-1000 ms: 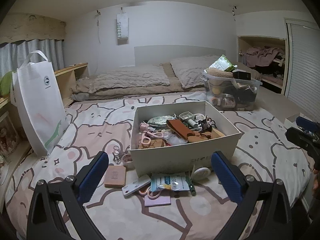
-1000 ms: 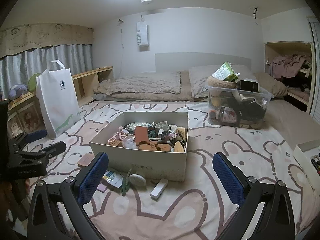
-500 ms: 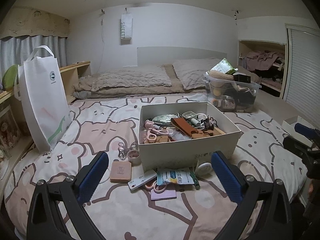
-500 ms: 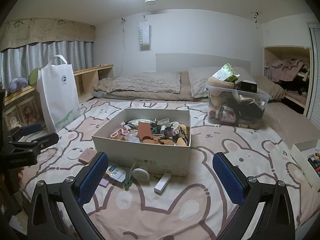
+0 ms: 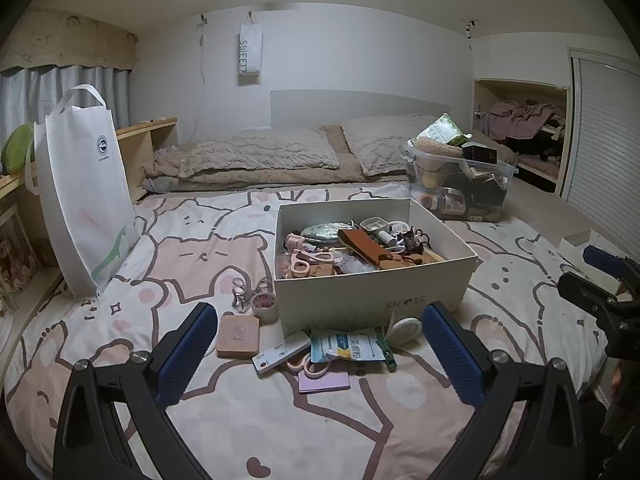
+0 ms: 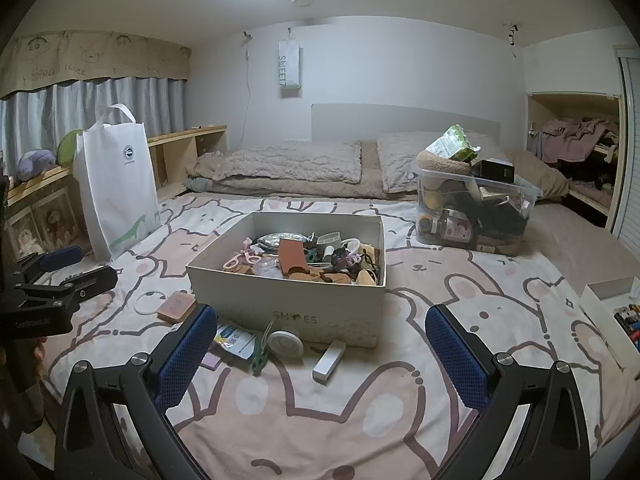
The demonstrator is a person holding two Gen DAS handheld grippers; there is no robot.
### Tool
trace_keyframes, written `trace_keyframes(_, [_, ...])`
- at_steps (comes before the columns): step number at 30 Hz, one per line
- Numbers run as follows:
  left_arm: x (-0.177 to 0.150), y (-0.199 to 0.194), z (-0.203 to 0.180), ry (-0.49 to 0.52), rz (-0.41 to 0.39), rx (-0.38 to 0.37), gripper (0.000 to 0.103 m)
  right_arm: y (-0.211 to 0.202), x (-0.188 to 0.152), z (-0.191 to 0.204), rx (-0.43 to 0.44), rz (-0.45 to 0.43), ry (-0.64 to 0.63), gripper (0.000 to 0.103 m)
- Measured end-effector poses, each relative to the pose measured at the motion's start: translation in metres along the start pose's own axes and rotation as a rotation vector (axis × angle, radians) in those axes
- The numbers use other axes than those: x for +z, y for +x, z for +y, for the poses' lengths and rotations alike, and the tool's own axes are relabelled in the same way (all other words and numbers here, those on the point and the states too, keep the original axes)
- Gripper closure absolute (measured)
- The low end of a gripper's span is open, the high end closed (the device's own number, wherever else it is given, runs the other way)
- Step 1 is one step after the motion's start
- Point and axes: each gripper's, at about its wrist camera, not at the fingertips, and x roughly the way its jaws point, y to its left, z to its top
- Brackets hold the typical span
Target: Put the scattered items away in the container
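Note:
A white shoe box (image 5: pixel 372 292) (image 6: pixel 288 304) sits on the bed, filled with several small items. Scattered in front of it lie a pink case (image 5: pixel 238 335) (image 6: pixel 176 307), a white strip (image 5: pixel 281 352), a blue-white packet (image 5: pixel 346 347) (image 6: pixel 234 338), pink scissors (image 5: pixel 310 364), a purple pad (image 5: pixel 324 381), a green clip (image 5: pixel 387 350) (image 6: pixel 259 354), a round white tin (image 5: pixel 405 328) (image 6: pixel 285 343), a tape roll (image 5: pixel 264 305) and a white tube (image 6: pixel 329 360). My left gripper (image 5: pixel 316 354) is open and empty, above the bed before these items. My right gripper (image 6: pixel 320 356) is open and empty too.
A white tote bag (image 5: pixel 86 192) (image 6: pixel 116 184) stands at the left. A clear bin (image 5: pixel 460 184) (image 6: pixel 474 210) full of things sits behind the box on the right. Pillows (image 5: pixel 260 156) lie at the far end. A small white tray (image 6: pixel 612 312) sits at the right edge.
Both grippers have pulled back and risen a little, so the box and scattered items sit farther off. Nothing was grasped.

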Motion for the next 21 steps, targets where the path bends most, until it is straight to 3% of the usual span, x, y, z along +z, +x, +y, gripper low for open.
trace_keyframes(21, [-0.004, -0.0007, 0.0045, 0.003, -0.014, 0.011, 0.0, 0.0044, -0.0027, 0.0061, 0.015, 0.015, 0.01, 0.0])
